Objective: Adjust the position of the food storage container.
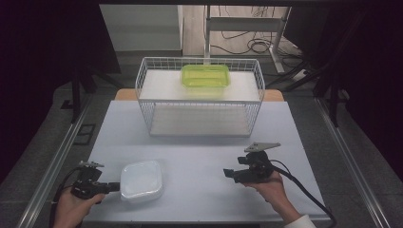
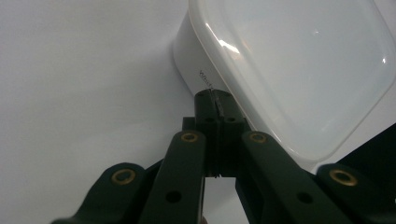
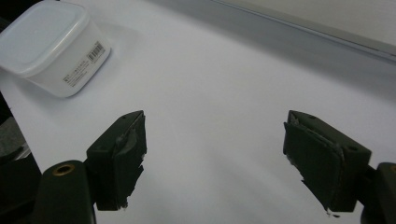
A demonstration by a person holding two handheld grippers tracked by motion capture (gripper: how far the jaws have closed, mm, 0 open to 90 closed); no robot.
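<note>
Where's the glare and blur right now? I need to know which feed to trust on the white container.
Left gripper view: the white container sits very close, with soft glare streaks on its lid and slight blur. Right gripper view: container sharp enough to show its barcode label, claw pads dark. High view: dim surroundings, evenly lit table.

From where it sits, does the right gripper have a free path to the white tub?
Probably yes: the right gripper is open, and bare table lies between it and the white tub. The left gripper is shut at the tub's far side.

Three cameras covering one table

The high view is looking forward and down; both gripper views are riding low and close, sharing the white container [image 1: 141, 179] [image 2: 299, 70] [image 3: 51, 44].
</note>
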